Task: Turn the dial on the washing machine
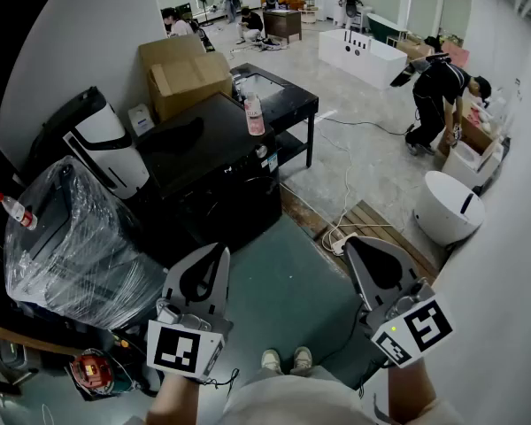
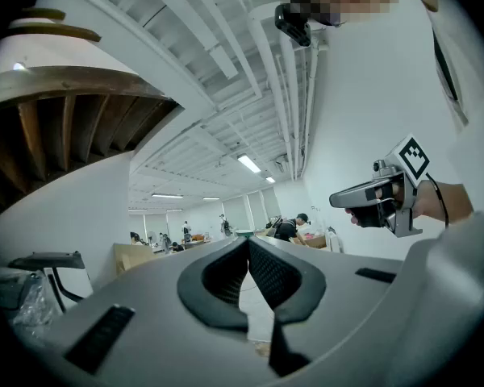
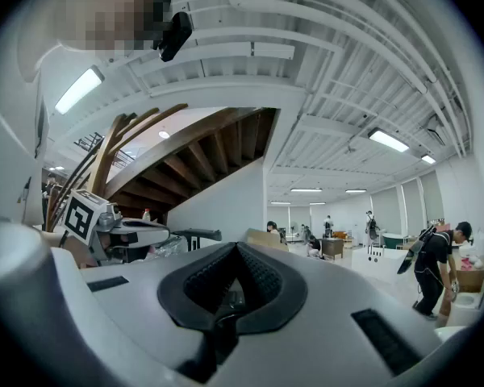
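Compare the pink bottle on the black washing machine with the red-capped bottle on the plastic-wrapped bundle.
Colour: the pink bottle is pink; the red-capped bottle is clear with a red cap and red band. Place: the pink bottle stands on the washing machine, the red-capped bottle on the plastic-wrapped bundle. Both stand upright.

Nothing legible; only square markers on left claw and right claw.
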### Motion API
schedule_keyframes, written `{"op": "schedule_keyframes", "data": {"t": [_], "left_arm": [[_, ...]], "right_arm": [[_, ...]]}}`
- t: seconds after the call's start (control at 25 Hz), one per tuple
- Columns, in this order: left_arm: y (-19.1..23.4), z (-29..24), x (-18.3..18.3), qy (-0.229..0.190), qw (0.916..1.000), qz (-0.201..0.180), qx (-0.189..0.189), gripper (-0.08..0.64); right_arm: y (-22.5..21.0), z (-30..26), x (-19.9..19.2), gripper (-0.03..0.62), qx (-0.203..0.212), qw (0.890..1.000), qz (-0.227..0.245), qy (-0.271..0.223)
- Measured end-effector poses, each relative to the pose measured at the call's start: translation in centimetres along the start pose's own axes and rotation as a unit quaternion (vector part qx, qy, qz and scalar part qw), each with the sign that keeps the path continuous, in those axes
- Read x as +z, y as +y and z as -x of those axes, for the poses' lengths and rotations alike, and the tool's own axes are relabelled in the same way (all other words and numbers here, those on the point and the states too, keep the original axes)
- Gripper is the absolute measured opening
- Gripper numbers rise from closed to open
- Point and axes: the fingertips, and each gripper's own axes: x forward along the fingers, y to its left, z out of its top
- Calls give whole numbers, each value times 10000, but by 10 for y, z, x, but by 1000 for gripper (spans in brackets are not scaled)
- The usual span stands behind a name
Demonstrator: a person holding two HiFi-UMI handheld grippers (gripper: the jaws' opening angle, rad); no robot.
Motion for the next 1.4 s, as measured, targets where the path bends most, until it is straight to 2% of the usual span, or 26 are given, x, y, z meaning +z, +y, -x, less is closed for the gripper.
{"op": "schedule_keyframes", "data": {"t": [0.24, 0.52, 0.64, 0.84, 0.88, 0.92, 0.96, 1.4], "left_arm": [[0, 0, -1, 14, 10000, 36, -8, 20], [-9, -9, 2, 22, 9999, 146, -32, 20], [-12, -13, -1, 72, 10000, 24, -42, 20], [-22, -19, -4, 152, 9999, 30, -3, 20], [-24, -20, -4, 155, 9999, 22, 14, 20], [-26, -20, -5, 157, 9999, 16, 34, 20], [-28, -21, -5, 157, 9999, 14, 60, 20], [-19, -43, -21, 266, 9995, 121, 156, 20]], "right_arm": [[-6, 1, -1, 28, -108, 9998, -137, -53], [-14, 3, -5, 28, -52, 9999, -159, -22], [-20, 5, -6, 28, -61, 9998, -173, -47], [-41, 12, -3, 31, -280, 9993, -129, -228], [-45, 13, -3, 69, -298, 9991, -155, -267], [-48, 14, -5, 163, -302, 9990, -182, -287], [-51, 15, -7, 206, -303, 9989, -202, -285], [-70, -7, -30, 241, -210, 9996, -159, -64]]}}
